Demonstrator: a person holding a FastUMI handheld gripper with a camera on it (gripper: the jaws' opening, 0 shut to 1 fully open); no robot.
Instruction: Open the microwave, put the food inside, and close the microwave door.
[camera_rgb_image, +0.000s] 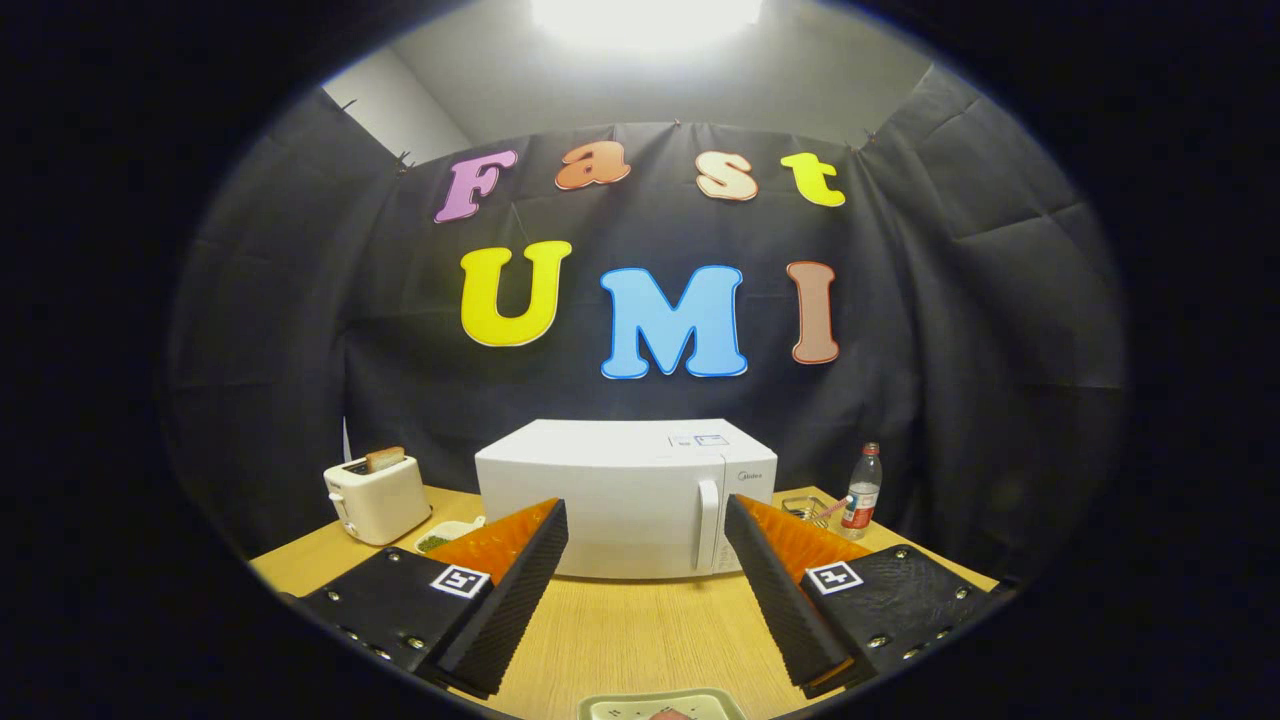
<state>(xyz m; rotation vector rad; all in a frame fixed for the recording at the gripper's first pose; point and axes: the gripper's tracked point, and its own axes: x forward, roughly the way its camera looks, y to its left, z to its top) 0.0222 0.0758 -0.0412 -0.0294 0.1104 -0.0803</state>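
A white microwave (625, 495) stands on the wooden table (640, 630), beyond my fingers, with its door shut and a vertical handle (708, 525) on its right side. My gripper (645, 515) is open, held above the table, and nothing sits between its fingers. Below and just behind the fingers, at the table's near edge, lies a pale green plate (660, 705) with a bit of food (672, 714) barely visible on it.
A cream toaster (377, 497) with a slice of bread in it stands left of the microwave, with a small white dish (445, 537) beside it. Right of the microwave are a plastic bottle (862, 491) and a small wire rack (805, 510).
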